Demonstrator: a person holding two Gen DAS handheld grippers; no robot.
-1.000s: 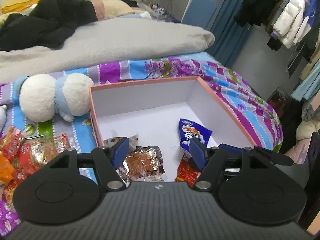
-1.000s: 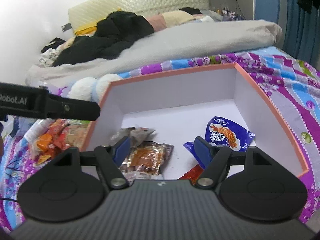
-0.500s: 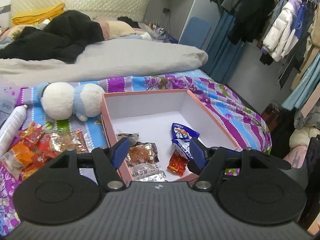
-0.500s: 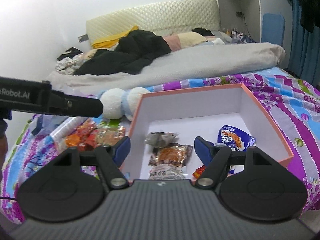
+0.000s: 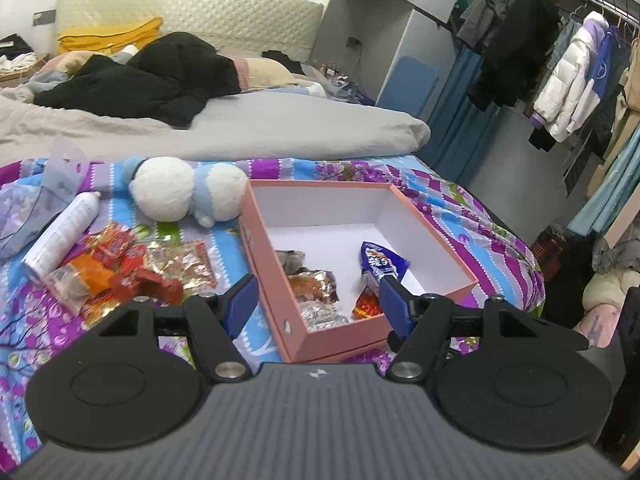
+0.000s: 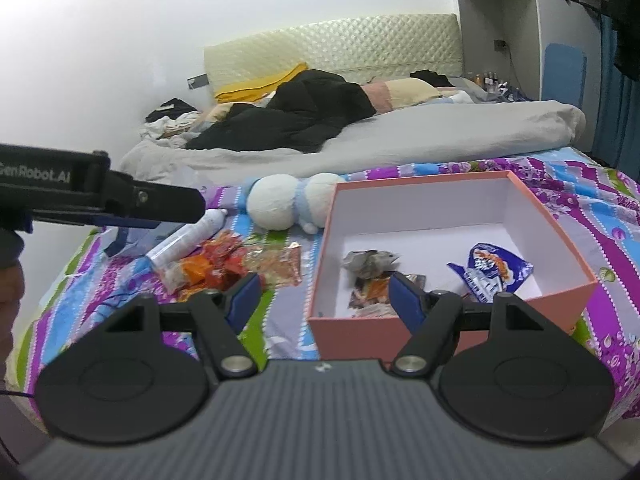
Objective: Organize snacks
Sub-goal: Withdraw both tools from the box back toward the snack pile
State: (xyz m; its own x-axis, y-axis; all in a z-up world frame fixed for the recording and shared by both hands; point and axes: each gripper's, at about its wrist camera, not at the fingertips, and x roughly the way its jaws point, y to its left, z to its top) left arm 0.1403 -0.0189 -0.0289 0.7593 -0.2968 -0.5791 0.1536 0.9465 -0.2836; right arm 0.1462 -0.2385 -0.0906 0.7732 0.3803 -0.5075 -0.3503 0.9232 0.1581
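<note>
Snacks are lying in two groups around the pink box (image 5: 304,320), which is sitting on the patterned bedspread (image 5: 460,208) of the bed. Inside the box I am seeing a blue packet (image 5: 382,262) toward its right wall, a small red packet (image 5: 366,305) just in front of that, and a cluster of foil and orange packets (image 5: 316,284) along its left wall. Just left of the box, a loose pile of red and orange packets (image 5: 128,268) is spreading over the bedspread, with a white spray can (image 5: 62,236) lying on its side at the pile's far left edge. A white and blue plush toy (image 5: 188,194) is resting behind the pile, touching the box's far left corner.

I am holding the left gripper (image 5: 316,300) above the box's near left corner with its jaws standing wide and nothing between them. The right gripper (image 6: 324,294) is hovering over the box's near left wall, jaws equally wide and empty. In the right wrist view the left gripper's body (image 6: 92,196) is reaching in from the left, well left of the box. A grey duvet (image 6: 400,136) and dark clothes (image 6: 296,116) are lying on the bed beyond the box.
</note>
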